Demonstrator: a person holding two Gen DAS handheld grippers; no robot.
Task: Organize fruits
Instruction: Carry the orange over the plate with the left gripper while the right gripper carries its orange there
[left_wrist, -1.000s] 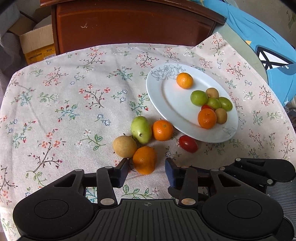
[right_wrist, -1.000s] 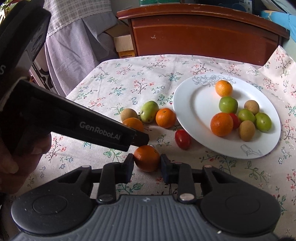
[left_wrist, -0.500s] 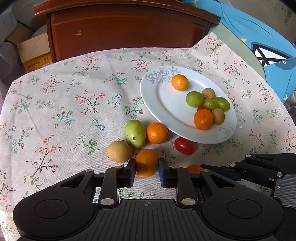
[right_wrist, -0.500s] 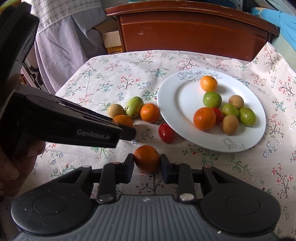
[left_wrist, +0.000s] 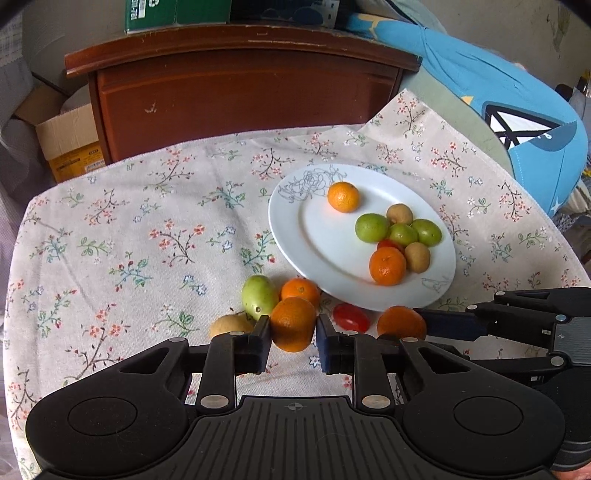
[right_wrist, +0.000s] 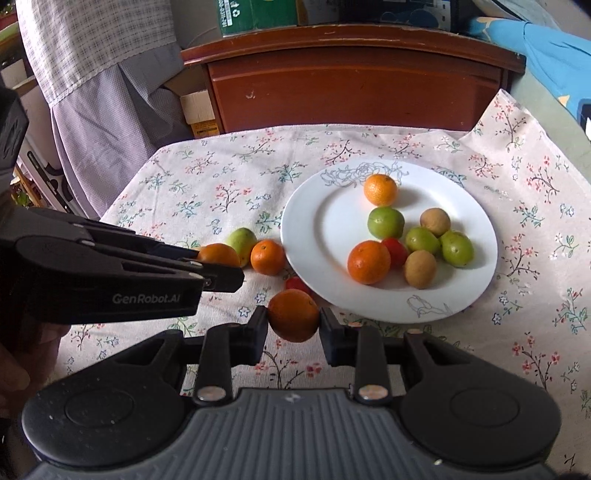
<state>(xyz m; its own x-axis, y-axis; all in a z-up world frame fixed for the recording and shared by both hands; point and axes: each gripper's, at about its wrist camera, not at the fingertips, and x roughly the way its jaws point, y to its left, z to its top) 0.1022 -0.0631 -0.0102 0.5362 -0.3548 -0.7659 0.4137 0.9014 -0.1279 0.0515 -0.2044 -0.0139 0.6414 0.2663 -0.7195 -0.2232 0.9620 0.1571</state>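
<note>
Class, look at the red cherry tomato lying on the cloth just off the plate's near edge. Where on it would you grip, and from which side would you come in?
Grip the red cherry tomato across its short middle, coming from above. It lies lengthwise on the cloth, close to the white plate rim and an orange, so a side approach is crowded. It looks soft, so close gently.

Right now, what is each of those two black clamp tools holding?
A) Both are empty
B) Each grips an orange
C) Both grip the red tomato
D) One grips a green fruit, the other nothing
B: the left gripper pinches one orange, and the right gripper pinches another orange.
</note>
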